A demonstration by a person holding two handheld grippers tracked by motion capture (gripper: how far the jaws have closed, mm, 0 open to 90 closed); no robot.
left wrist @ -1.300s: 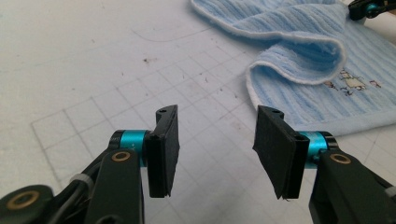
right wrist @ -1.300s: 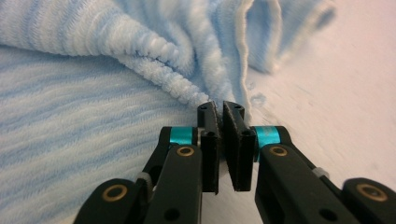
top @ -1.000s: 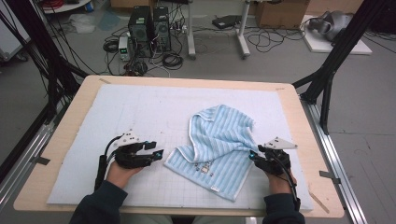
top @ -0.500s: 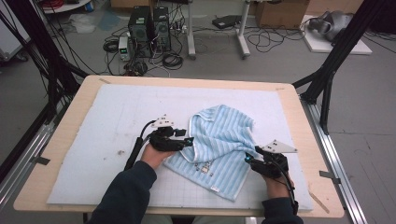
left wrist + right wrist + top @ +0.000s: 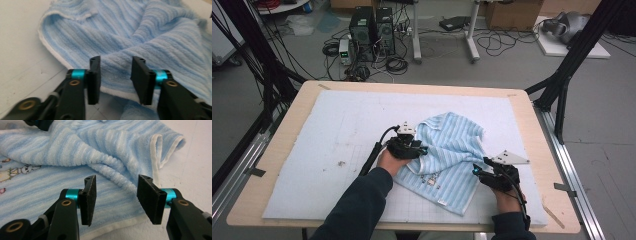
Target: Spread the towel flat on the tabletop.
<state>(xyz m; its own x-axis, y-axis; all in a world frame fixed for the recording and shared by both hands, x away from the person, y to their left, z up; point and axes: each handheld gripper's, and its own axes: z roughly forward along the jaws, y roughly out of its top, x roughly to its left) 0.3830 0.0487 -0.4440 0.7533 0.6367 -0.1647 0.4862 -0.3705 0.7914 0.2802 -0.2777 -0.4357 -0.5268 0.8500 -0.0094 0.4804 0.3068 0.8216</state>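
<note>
From above, your towel (image 5: 452, 155) lies crumpled mid-surface (image 5: 312, 145), left gripper (image 5: 419, 149) at its left edge, right gripper (image 5: 477, 171) at its right. Left gripper view: jaws released, straddling a fold. Right gripper view: jaws released over a ridge near the hem.

The towel (image 5: 452, 155) is soft, fuzzy cloth with ribbed blue and white stripes. The mat (image 5: 312, 150) under it looks smooth and dull. The table (image 5: 277, 130) edge is pale wood. Gripper pads (image 5: 150, 197) look black and rough.
</note>
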